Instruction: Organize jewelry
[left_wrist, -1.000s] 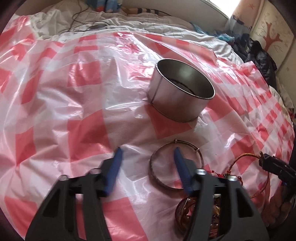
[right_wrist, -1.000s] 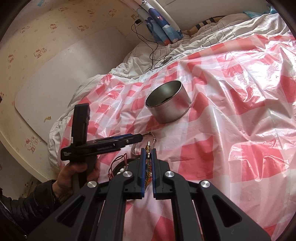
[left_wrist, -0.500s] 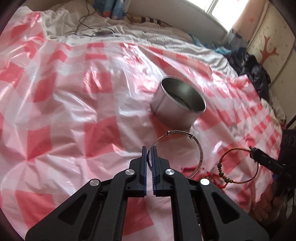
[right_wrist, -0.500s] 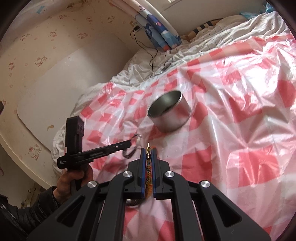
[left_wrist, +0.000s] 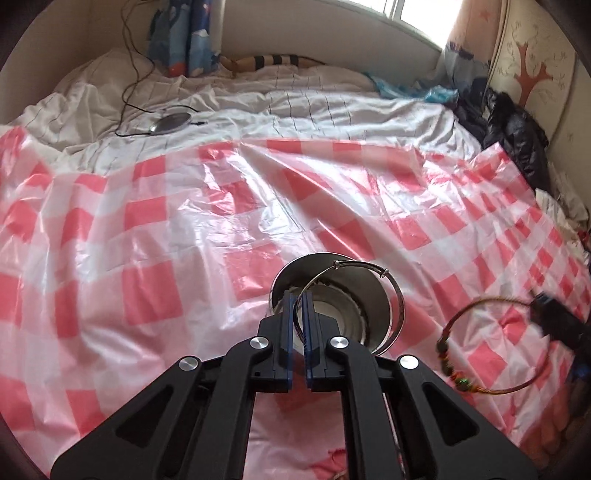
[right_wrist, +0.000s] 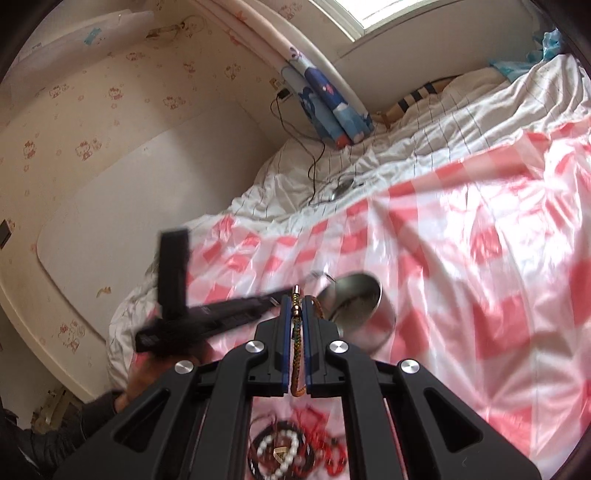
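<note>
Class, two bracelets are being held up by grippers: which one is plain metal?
The silver bangle pinched by the left gripper. It is a thin bare ring; the right gripper's bracelet is braided cord.

steel tin (left_wrist: 369, 314) open-topped, checked sheet (left_wrist: 147, 258) bare around it, jewelry pile (right_wrist: 295, 454) near edge

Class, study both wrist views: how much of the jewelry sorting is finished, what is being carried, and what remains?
Done: nothing clearly; the metal tin shows no jewelry inside.
In hand: the left gripper has its jaws shut on the silver bangle over the tin; the right gripper has its jaws shut on the braided cord bracelet.
Left: a pearl strand and red pieces on the checked sheet.
</note>
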